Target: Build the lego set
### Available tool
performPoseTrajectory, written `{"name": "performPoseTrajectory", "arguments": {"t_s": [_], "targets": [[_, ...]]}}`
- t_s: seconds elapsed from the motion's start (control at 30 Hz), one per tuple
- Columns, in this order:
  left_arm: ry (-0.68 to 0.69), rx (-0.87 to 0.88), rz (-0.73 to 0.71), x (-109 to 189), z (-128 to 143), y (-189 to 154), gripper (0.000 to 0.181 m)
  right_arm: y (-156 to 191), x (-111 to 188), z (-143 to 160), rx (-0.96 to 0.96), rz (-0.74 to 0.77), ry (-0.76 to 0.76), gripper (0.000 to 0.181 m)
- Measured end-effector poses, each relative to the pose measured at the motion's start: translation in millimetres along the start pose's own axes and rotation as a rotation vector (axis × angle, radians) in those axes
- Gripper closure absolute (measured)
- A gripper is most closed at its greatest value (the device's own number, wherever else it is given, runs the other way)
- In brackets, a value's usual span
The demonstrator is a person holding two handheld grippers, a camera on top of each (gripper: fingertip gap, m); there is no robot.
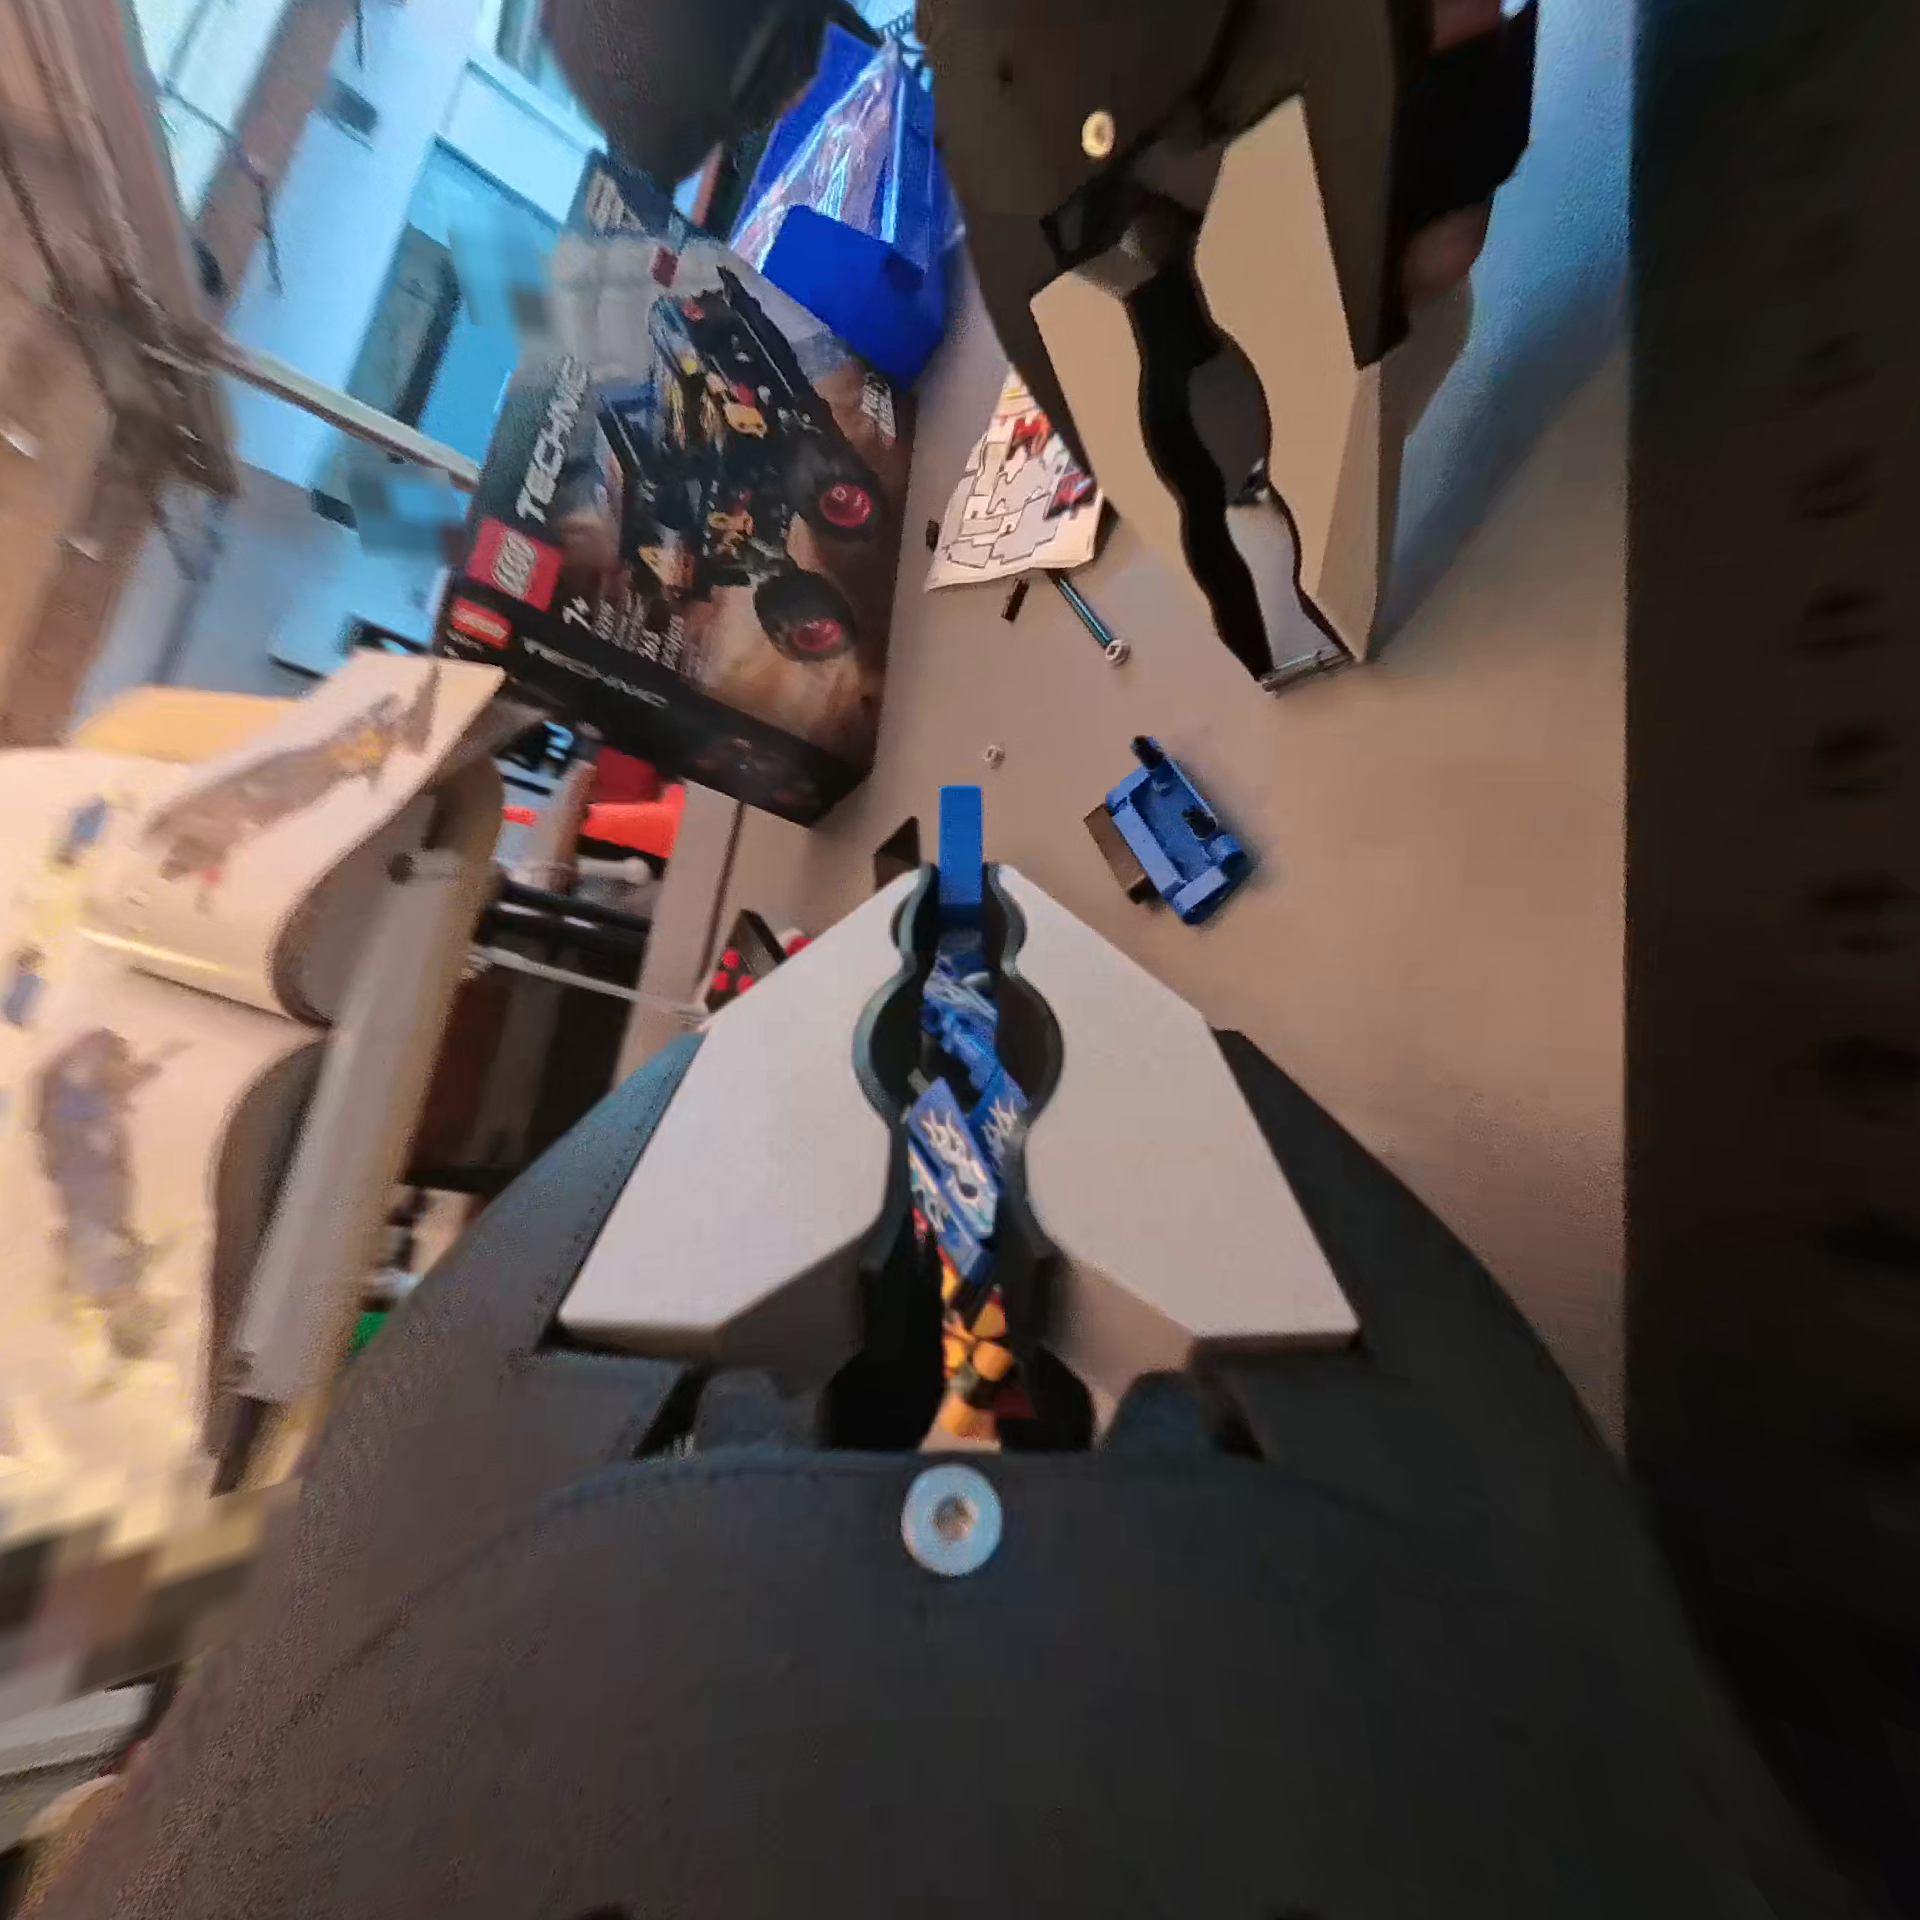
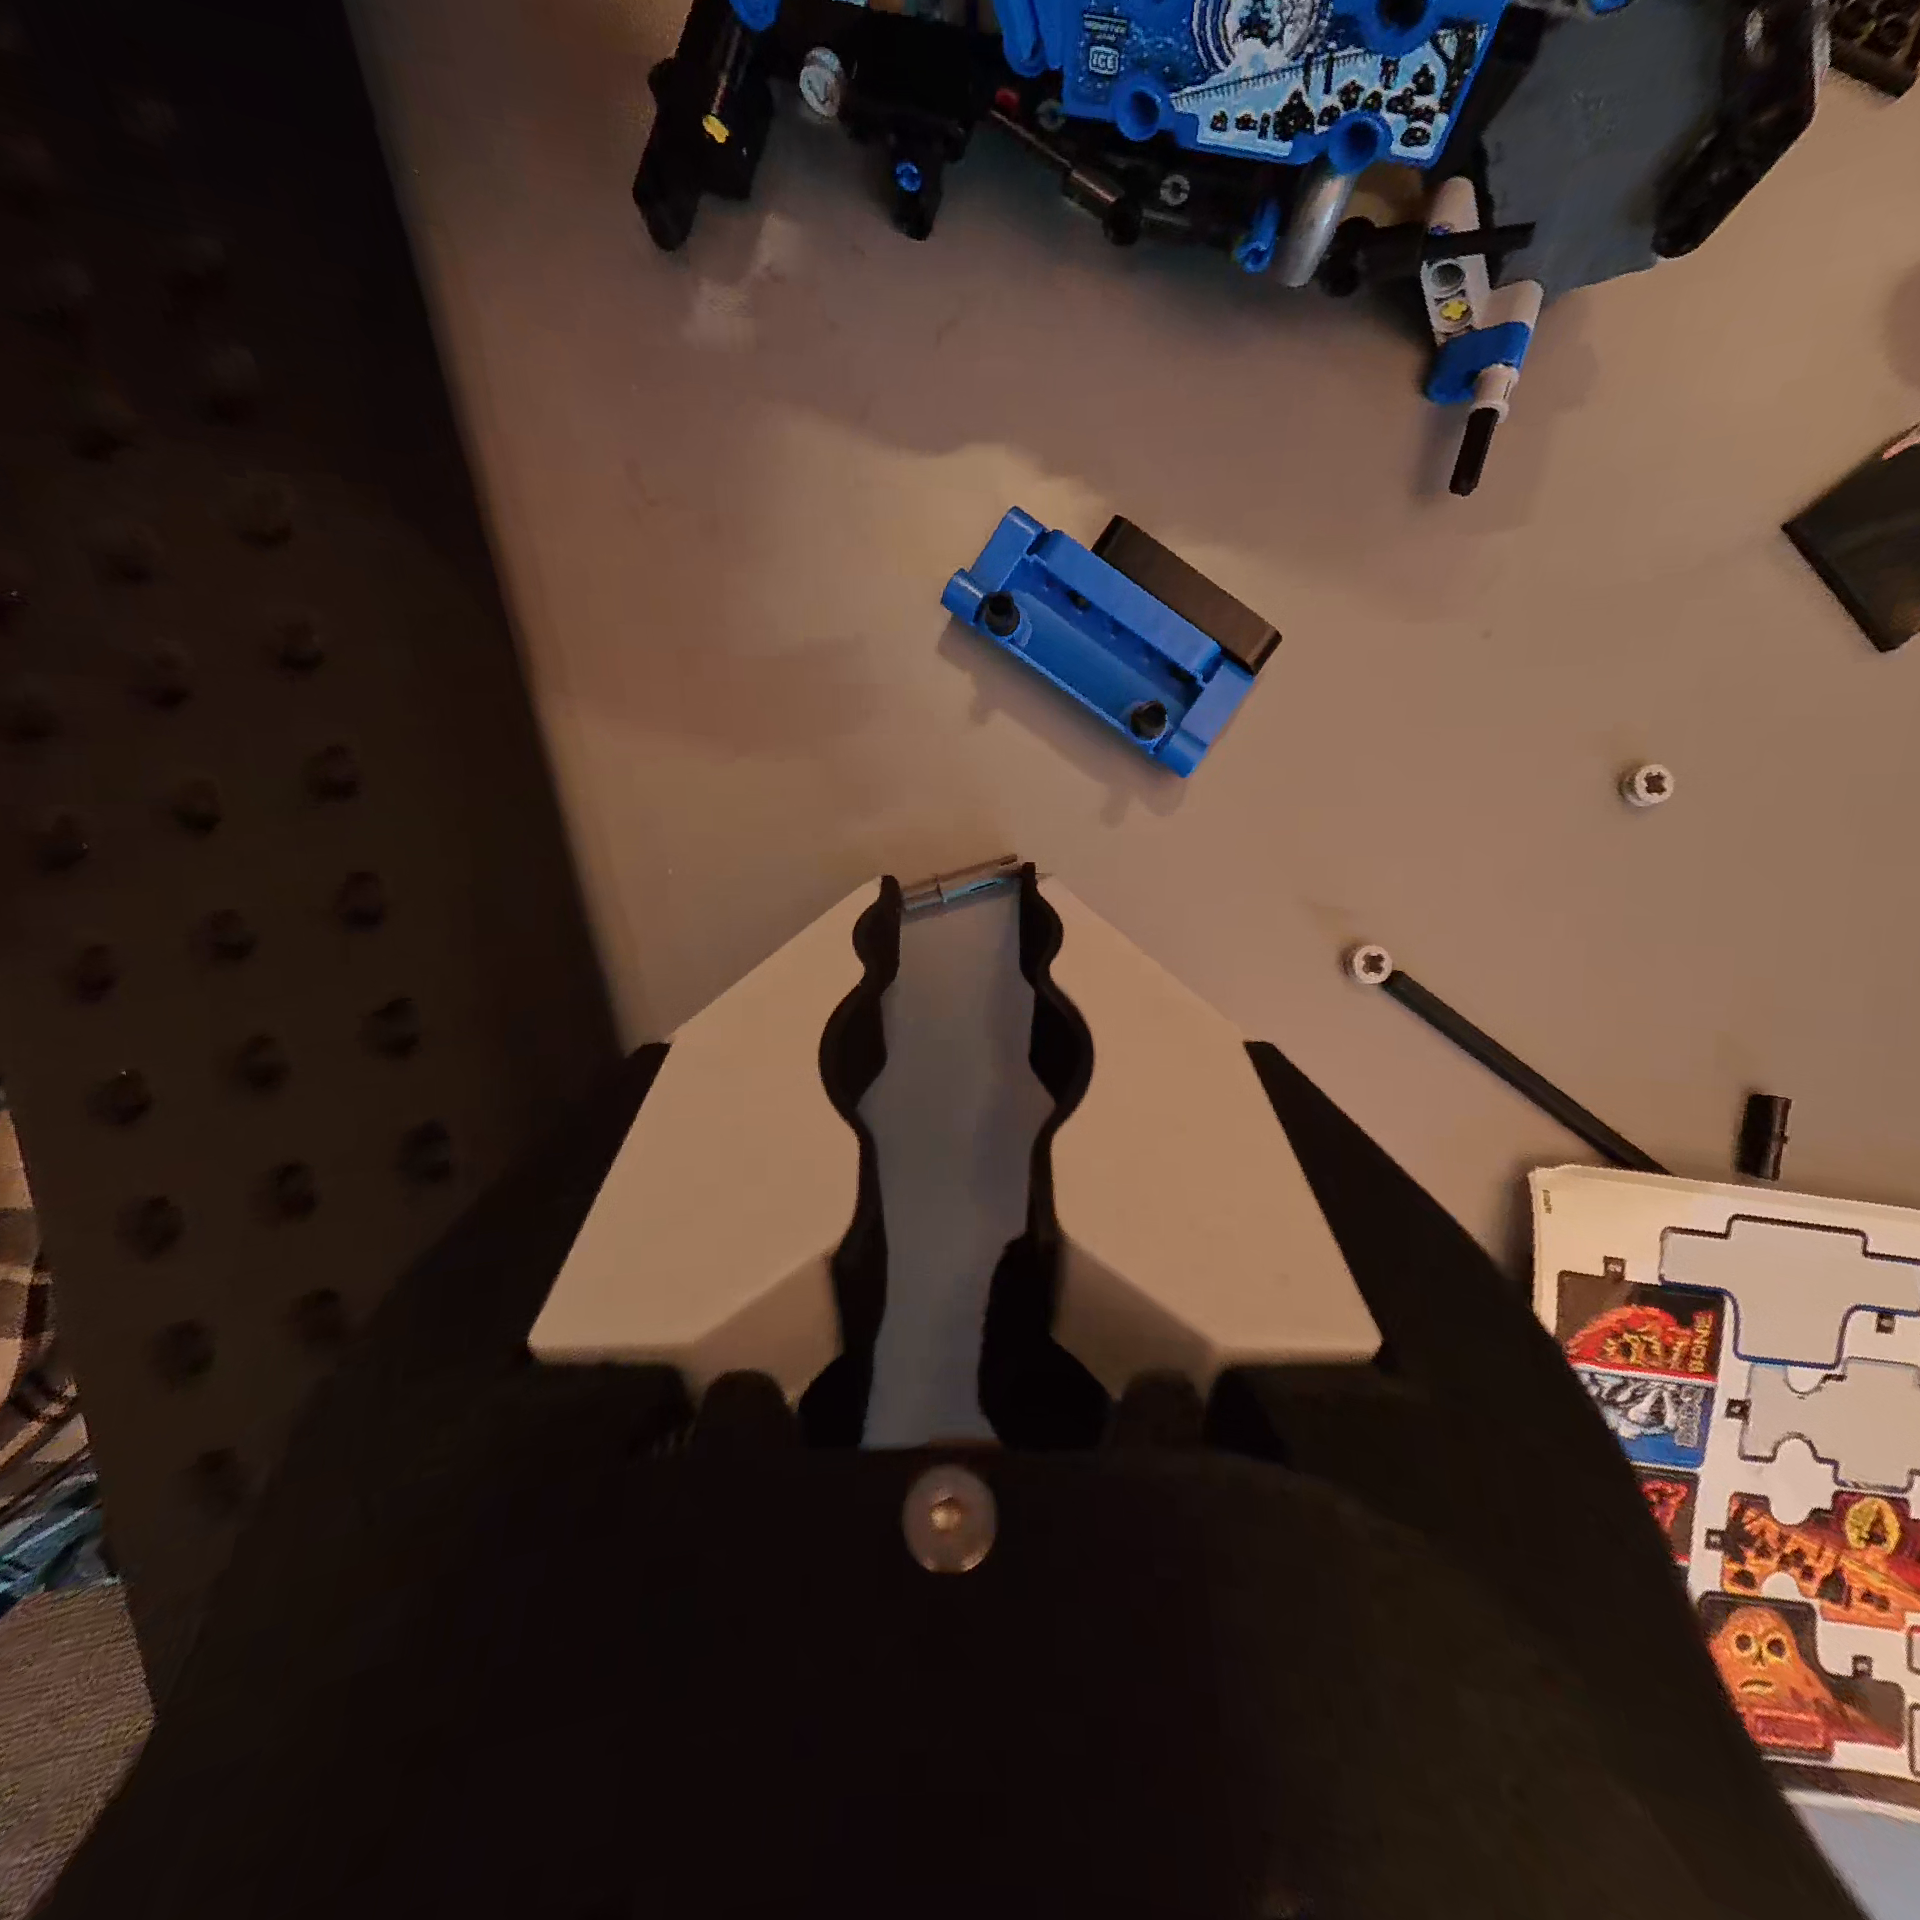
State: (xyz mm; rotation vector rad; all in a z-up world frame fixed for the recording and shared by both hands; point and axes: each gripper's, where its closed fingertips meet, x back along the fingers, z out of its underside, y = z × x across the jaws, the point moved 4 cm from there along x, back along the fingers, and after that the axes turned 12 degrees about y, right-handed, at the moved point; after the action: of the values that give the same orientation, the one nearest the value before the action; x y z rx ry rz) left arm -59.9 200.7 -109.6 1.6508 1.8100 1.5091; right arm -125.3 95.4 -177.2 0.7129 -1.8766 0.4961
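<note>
The left gripper (image 1: 958, 883) was closed on the lego model (image 1: 961, 1132). The jaws clamped a blue beam at the tips, and blue printed panels and an orange-yellow part filled the gap behind it. In the right wrist view, the same model (image 2: 1226, 114) sat at the top edge, well ahead of the right gripper.

The right gripper (image 2: 961, 888) was part-way closed on a small grey pin (image 2: 956, 891). The pin lay crosswise between the two tips, touching both. Behind the pin, the gap between the jaws showed only bare worktop (image 2: 727, 436). In the left wrist view, the right gripper (image 1: 1299, 665) pointed down, its tips at or just above the worktop surface.

A blue panel piece (image 2: 1107, 644) with a black part along its far edge lay flat on the worktop, just ahead of the right gripper and slightly to its right. It touched neither gripper. From the left gripper, the same piece (image 1: 1169, 831) lay ahead and to the right.

To the right of the right gripper lay a black axle (image 2: 1507, 1070) with a light bush on its end, a second loose bush (image 2: 1647, 782), and a short black connector (image 2: 1764, 1132). The sticker sheet (image 2: 1745, 1455) lay at the near right. Ahead and to the left of the left gripper stood the set box (image 1: 686, 540).
</note>
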Motion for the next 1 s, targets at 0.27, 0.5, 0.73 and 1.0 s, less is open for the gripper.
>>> {"name": "performPoseTrajectory", "arguments": {"t_s": [0.27, 0.5, 0.73, 1.0], "targets": [[0.0, -0.163, 0.015, -6.3, -13.1, -26.1, 0.175, 5.9, 1.6, 6.0, -0.006, -0.041, -0.019, 0.158], [0.05, -0.217, 0.143, -19.2, -15.8, -54.8, 0.175, 6.1, 5.3, 10.7, -0.062, -0.115, -0.04, 0.151], [0.058, -0.163, 0.198, -23.4, -16.2, -57.8, 0.175, 2.4, 3.4, 9.2, -0.028, -0.051, -0.019, 0.162], [0.073, -0.18, 0.259, -26.0, -16.5, -66.9, 0.175, 5.3, 3.0, 5.2, 0.069, -0.003, -0.024, 0.171]]}}
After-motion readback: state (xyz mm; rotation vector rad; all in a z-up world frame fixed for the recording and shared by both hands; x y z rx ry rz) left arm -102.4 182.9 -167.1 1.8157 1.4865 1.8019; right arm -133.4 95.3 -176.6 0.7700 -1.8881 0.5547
